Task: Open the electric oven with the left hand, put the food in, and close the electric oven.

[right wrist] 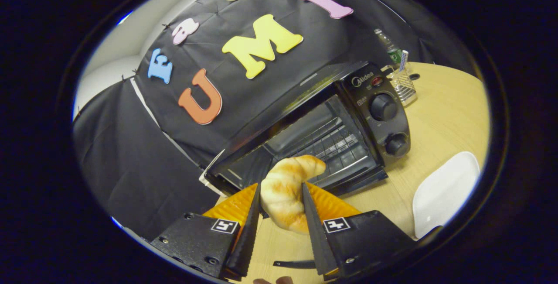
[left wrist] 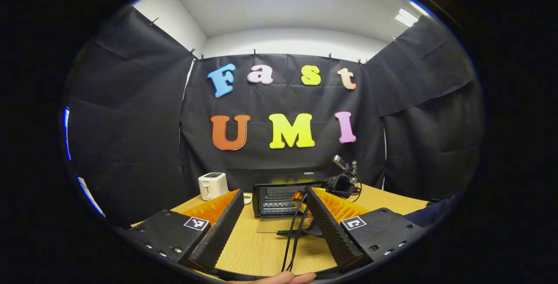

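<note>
1. The right gripper (right wrist: 281, 207) has its fingers closed on the croissant (right wrist: 285, 190).
2. The croissant's long axis points into the open electric oven (right wrist: 322, 131), just before its mouth.
3. The left gripper (left wrist: 272, 227), fingers spread empty, is farther from the oven.

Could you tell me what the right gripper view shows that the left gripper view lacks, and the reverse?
Right gripper view: a golden-brown croissant clamped between the right gripper fingers, a white plate, the oven's two round black knobs, a wire-mesh holder and a clear bottle.

Left gripper view: a small white toaster, the open, empty left gripper, and black cables.

Both: the black electric oven with its door down and the light wooden table.
</note>
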`<move>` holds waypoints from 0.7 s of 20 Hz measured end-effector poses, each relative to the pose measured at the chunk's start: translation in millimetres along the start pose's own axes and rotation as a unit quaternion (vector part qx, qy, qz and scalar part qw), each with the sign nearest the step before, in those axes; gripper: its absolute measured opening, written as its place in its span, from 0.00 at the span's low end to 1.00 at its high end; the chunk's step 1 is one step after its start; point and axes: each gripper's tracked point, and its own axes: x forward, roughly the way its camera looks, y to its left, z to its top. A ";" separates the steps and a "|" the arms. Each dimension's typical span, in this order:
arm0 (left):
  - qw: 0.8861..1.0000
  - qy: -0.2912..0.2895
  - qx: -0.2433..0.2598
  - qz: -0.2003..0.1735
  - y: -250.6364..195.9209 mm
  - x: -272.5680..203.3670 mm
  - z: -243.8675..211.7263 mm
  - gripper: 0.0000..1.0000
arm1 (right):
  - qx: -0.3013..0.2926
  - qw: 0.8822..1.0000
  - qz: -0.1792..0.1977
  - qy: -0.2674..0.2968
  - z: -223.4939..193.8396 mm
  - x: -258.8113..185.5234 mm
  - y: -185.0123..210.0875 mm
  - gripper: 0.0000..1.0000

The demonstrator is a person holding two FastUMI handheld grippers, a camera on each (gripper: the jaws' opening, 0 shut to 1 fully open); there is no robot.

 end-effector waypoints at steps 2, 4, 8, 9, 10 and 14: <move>1.000 0.001 0.005 0.008 5.4 -0.5 -2.3 0.94 | -0.005 1.000 -0.009 -0.004 -3.7 19.6 -1.3 0.56; 1.000 0.005 0.007 0.013 9.5 -1.2 -5.2 0.94 | -0.035 0.999 -0.029 -0.019 0.6 37.0 -9.8 0.58; 1.000 0.015 0.003 0.015 11.6 3.0 -14.4 0.94 | -0.083 0.995 -0.030 -0.038 9.3 68.3 -8.5 0.58; 1.000 0.016 -0.001 0.009 8.6 5.3 -14.0 0.94 | -0.088 0.995 -0.024 -0.039 9.7 77.3 -5.6 0.58; 1.000 0.019 -0.012 0.003 3.7 8.5 -16.5 0.95 | -0.096 0.994 -0.023 -0.042 10.5 85.5 -4.5 0.56; 0.999 0.045 -0.023 -0.009 -1.8 17.8 -34.3 0.95 | -0.125 0.990 -0.020 -0.062 22.8 109.0 6.7 0.58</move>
